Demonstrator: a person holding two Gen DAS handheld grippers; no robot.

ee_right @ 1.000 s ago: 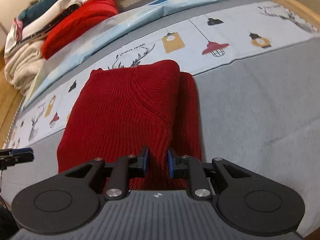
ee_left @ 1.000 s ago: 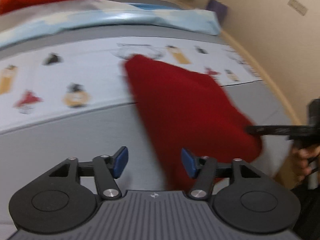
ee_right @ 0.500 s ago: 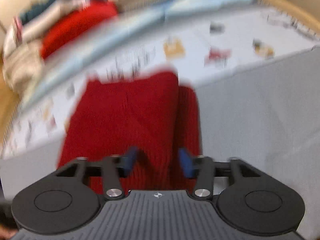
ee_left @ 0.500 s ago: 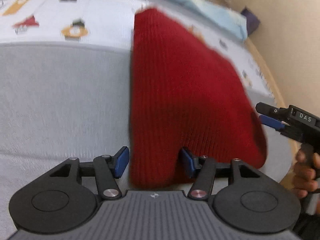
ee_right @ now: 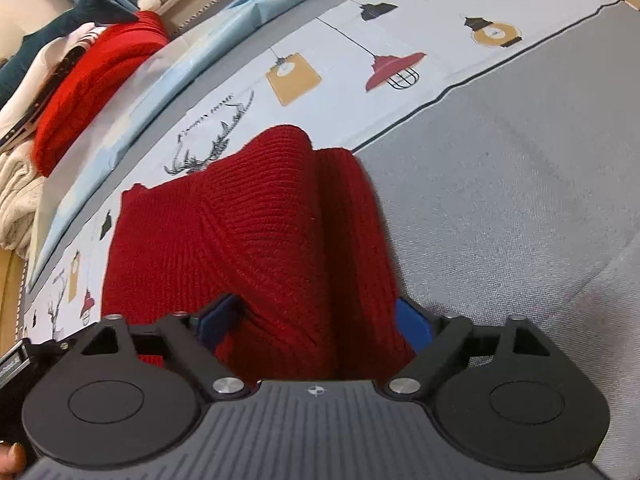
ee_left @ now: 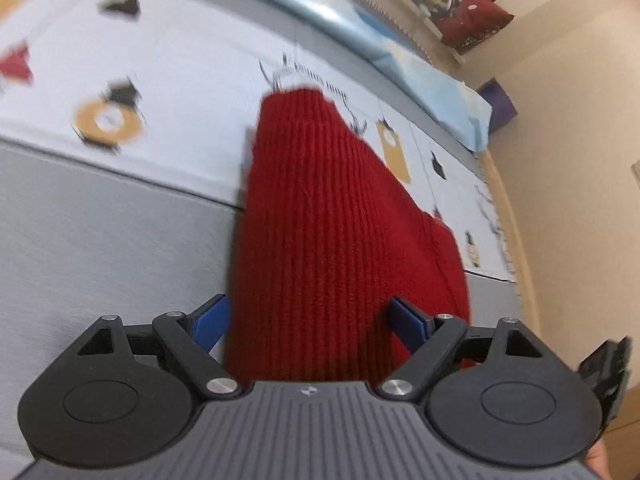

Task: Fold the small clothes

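Note:
A folded dark red knit garment (ee_left: 340, 220) lies on the bed, partly on the grey cover (ee_left: 100, 240) and partly on the patterned sheet. My left gripper (ee_left: 310, 320) straddles its near end, jaws opening, blue pads beside the cloth and not pressing it. In the right wrist view the same garment (ee_right: 240, 240) shows a raised fold on its right side. My right gripper (ee_right: 316, 322) stands over that near end, jaws opening wide, with cloth between them and not clamped. Each gripper shows at the edge of the other's view.
A pile of clothes sits at the back left: a bright red sweater (ee_right: 100, 80), a cream knit (ee_right: 16, 200) and a dark shark plush (ee_right: 80, 16). A light blue pillow (ee_right: 240, 12) runs along the headboard. A beige wall (ee_left: 580, 160) and wooden bed edge (ee_left: 516, 240) bound the right side.
The right gripper, shut on the garment's near edge a second ago, has let go and spread wide. The left gripper came down over the garment's near end and widened.

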